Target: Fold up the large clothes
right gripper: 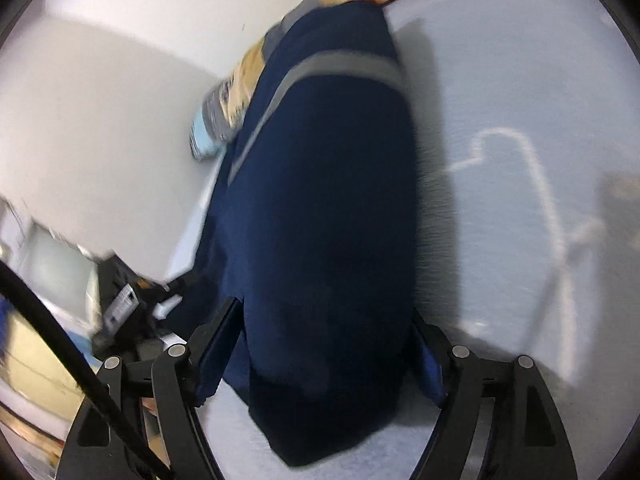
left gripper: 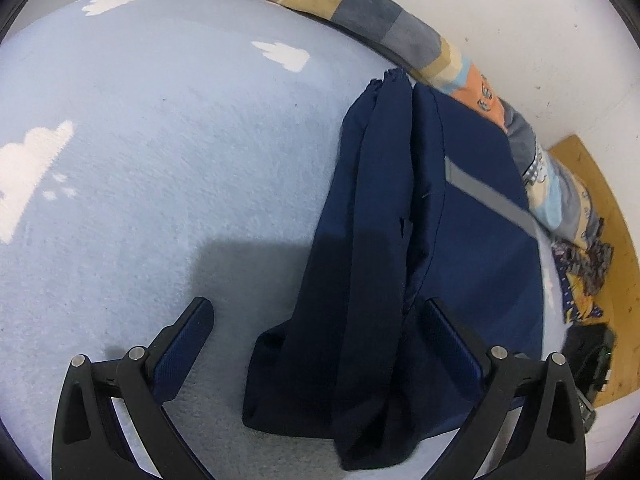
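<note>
A dark navy garment [left gripper: 400, 248] with a grey stripe [left gripper: 488, 192] lies folded into a long narrow shape on a light blue blanket with white clouds [left gripper: 160, 140]. My left gripper [left gripper: 320, 312] is open, its fingers spread wide on either side of the garment's near end, not gripping it. In the right wrist view the same garment [right gripper: 320, 220] runs away from me, blurred. My right gripper [right gripper: 328, 320] is open, with the garment's near end lying between its spread fingers.
A patchwork quilt [left gripper: 360, 4] is bunched along the white wall at the far edge of the bed. A wooden floor [left gripper: 616, 208] with loose items shows at the right. In the right wrist view, dark clutter [right gripper: 128, 300] sits off the bed's left edge.
</note>
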The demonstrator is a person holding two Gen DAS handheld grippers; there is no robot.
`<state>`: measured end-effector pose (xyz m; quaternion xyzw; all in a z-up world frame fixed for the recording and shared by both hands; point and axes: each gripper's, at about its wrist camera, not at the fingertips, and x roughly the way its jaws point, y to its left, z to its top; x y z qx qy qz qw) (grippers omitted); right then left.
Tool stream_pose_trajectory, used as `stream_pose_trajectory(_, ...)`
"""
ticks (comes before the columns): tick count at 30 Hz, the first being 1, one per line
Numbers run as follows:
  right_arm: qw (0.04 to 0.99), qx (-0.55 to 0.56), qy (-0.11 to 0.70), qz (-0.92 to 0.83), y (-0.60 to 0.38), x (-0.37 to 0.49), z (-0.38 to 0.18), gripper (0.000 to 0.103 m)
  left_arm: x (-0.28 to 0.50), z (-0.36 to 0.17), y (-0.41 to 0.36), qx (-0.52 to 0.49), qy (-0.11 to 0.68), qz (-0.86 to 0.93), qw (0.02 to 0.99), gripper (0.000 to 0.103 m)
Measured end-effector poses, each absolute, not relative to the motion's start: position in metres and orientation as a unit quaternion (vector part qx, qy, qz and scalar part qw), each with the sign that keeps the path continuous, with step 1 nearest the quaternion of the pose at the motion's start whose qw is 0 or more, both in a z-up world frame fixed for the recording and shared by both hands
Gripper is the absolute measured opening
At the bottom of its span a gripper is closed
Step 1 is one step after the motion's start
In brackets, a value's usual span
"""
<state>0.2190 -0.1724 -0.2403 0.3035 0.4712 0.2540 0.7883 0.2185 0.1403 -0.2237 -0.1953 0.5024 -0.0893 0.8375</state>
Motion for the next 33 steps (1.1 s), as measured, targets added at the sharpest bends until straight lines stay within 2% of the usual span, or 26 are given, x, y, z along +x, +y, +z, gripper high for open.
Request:
stream_pose_trajectory(2, 0.811, 0.225, 0.487, 0.234, -0.159, 0.221, -0.232, 0.052, 0.217, -0.222, 0.138, -0.18, 0.503, -0.084, 0.841, 0.103)
stream_pose_trajectory(5, 0.817, 0.175, 0.502, 0.221, -0.155, 0.223, -0.218, 0.043, 0.213, -0.209, 0.138, -0.148, 0.485, -0.063, 0.859, 0.103)
stream_pose_trajectory(8, 0.807, 0.127, 0.529, 0.231, -0.157, 0.233, -0.208, 0.042, 0.206, -0.183, 0.129, -0.1, 0.447, -0.049, 0.888, 0.103)
stream_pose_trajectory(11, 0.781, 0.15, 0.555, 0.244, -0.173, 0.242, -0.204, 0.052, 0.202, -0.16, 0.112, -0.062, 0.41, -0.061, 0.908, 0.103)
stream_pose_trajectory(12, 0.783, 0.144, 0.552, 0.247, -0.175, 0.242, -0.198, 0.052, 0.204, -0.153, 0.102, -0.049, 0.399, -0.067, 0.913, 0.103)
stream_pose_trajectory(18, 0.836, 0.079, 0.5, 0.21, -0.185, 0.243, -0.141, 0.052, 0.257, -0.137, 0.038, 0.023, 0.392, -0.119, 0.912, 0.103)
stream_pose_trajectory(22, 0.87, 0.104, 0.447, 0.183, -0.196, 0.285, -0.111, 0.053, 0.309, -0.15, 0.01, 0.03, 0.393, -0.135, 0.909, 0.103)
stream_pose_trajectory(23, 0.876, 0.125, 0.43, 0.18, -0.199, 0.303, -0.107, 0.048, 0.329, -0.16, 0.006, 0.032, 0.399, -0.126, 0.908, 0.103)
stream_pose_trajectory(24, 0.881, 0.137, 0.418, 0.172, -0.198, 0.318, -0.107, 0.034, 0.341, -0.167, 0.005, 0.025, 0.407, -0.122, 0.905, 0.103)
stream_pose_trajectory(26, 0.885, 0.169, 0.396, 0.178, -0.189, 0.355, -0.116, 0.023, 0.372, -0.186, 0.012, 0.001, 0.427, -0.101, 0.899, 0.103)
stream_pose_trajectory(30, 0.874, 0.188, 0.421, 0.15, -0.166, 0.413, -0.159, 0.019, 0.39, -0.215, 0.031, -0.005, 0.434, -0.067, 0.898, 0.103)
stream_pose_trajectory(33, 0.847, 0.146, 0.499, 0.109, -0.151, 0.443, -0.21, 0.015, 0.398, -0.237, 0.049, -0.055, 0.461, -0.076, 0.882, 0.103)
